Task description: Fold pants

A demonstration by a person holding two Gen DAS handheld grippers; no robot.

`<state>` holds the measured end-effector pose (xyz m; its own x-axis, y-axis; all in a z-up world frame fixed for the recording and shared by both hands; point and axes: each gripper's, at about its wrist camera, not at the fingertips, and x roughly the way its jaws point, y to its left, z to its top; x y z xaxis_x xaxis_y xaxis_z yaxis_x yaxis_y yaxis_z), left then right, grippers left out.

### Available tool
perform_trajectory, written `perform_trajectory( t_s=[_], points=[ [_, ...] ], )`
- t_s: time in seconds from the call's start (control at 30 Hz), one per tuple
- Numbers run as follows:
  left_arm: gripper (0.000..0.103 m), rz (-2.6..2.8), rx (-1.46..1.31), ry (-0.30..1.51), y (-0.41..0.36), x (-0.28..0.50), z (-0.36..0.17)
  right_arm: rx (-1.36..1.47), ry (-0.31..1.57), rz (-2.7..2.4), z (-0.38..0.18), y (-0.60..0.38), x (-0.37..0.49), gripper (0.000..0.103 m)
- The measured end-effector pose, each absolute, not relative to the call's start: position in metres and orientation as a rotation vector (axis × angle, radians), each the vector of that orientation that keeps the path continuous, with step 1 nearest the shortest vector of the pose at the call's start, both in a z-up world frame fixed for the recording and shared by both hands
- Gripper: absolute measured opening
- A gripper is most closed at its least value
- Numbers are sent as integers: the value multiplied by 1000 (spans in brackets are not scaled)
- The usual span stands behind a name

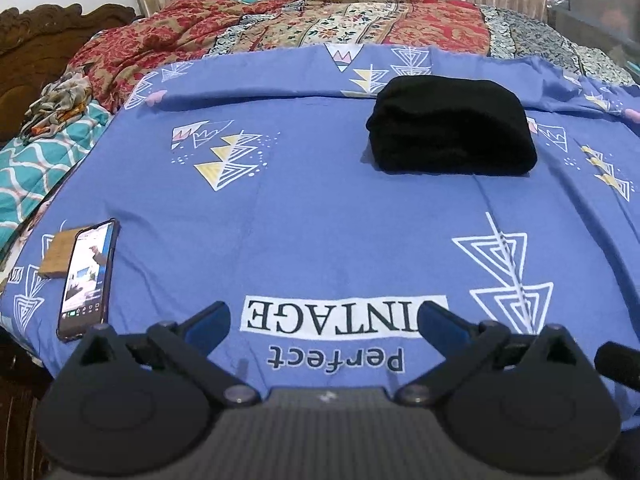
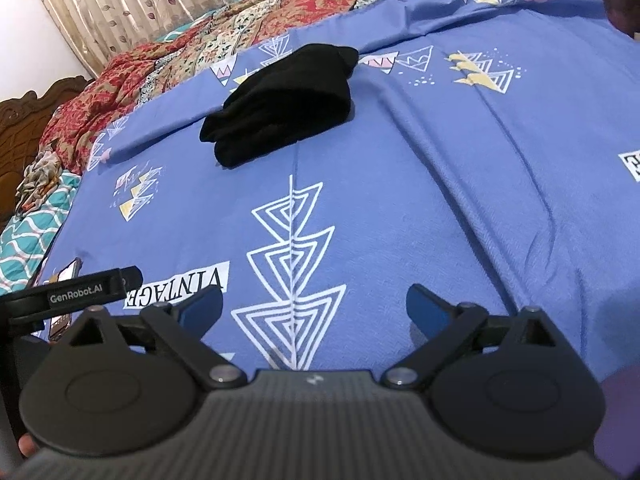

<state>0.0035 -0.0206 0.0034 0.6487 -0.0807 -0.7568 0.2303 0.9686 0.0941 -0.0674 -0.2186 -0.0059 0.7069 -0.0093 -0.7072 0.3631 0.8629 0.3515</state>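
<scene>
Far left, your phone lies face up on the blue printed bedsheet, screen lit, its left edge overlapping a small brown card. Beyond it a teal patterned quilt and a red floral blanket are bunched against the carved headboard.

Your left gripper hangs low over the "Perfect VINTAGE" print, fingers spread wide with nothing between them; only sheet shows in the gap.

The black pants sit folded into a compact bundle on the sheet, up-bed and right of centre, well apart from both grippers. In the right wrist view the pants lie up and left of the white triangle motif.

Your right gripper hovers over that motif, fingers likewise wide and empty. The left gripper's tip shows at its left edge.
</scene>
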Motion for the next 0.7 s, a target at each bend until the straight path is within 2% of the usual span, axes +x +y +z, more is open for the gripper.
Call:
perform_trajectory(
  t_s=[0.7],
  points=[
    [103, -324, 133, 963, -32, -9, -8, 421, 728, -253, 2, -200, -69, 103]
  ],
)
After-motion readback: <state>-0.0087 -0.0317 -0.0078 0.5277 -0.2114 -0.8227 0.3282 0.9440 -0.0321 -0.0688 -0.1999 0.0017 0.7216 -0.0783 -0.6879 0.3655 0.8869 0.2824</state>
